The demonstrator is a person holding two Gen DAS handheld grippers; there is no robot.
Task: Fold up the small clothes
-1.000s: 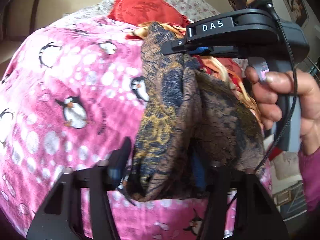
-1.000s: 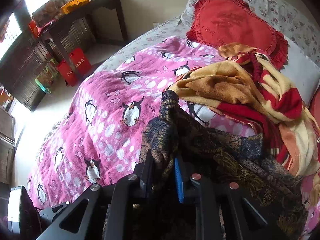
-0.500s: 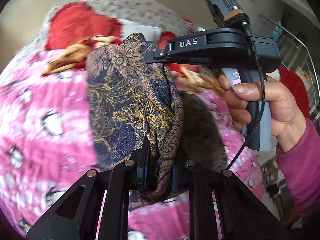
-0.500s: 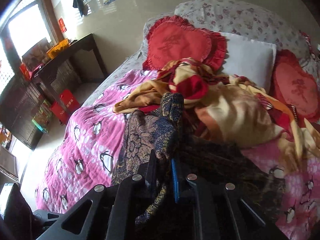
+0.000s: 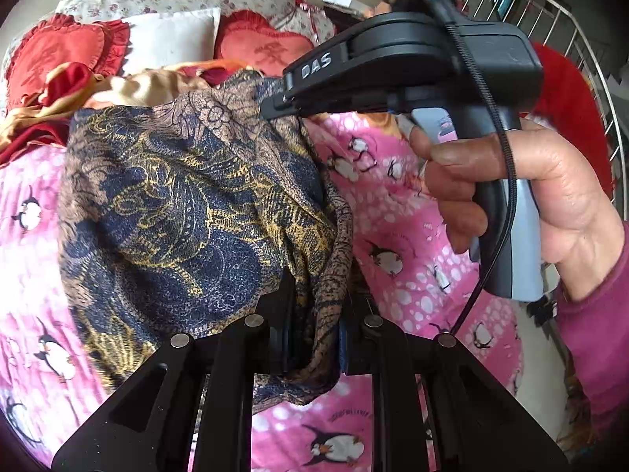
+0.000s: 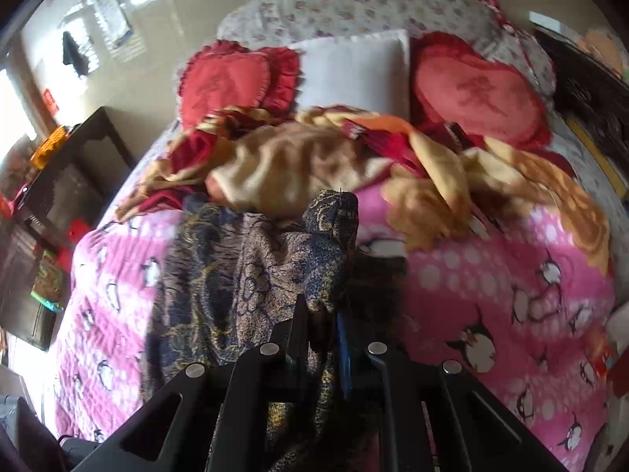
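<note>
A dark blue, brown and gold patterned garment point(image 5: 184, 204) hangs between both grippers above the pink penguin blanket point(image 5: 393, 212). My left gripper point(image 5: 312, 326) is shut on one bunched edge of it. My right gripper point(image 6: 320, 326) is shut on another edge of the garment point(image 6: 251, 275); in the left wrist view the right gripper point(image 5: 275, 108) pinches the cloth's upper corner, held by a bare hand. The garment spreads out to the left of both grippers and drapes down toward the blanket point(image 6: 491, 275).
A crumpled yellow and red blanket point(image 6: 314, 161) lies across the bed behind the garment. Two red heart cushions point(image 6: 232, 82) point(image 6: 475, 90) and a white pillow point(image 6: 354, 67) sit at the headboard. A dark table point(image 6: 74, 169) stands left of the bed, a metal rail point(image 5: 582, 39) on the right.
Both grippers have lifted and swung toward the head of the bed with the garment. The cloth has spread wider between them. The left gripper closed on it a second ago.
</note>
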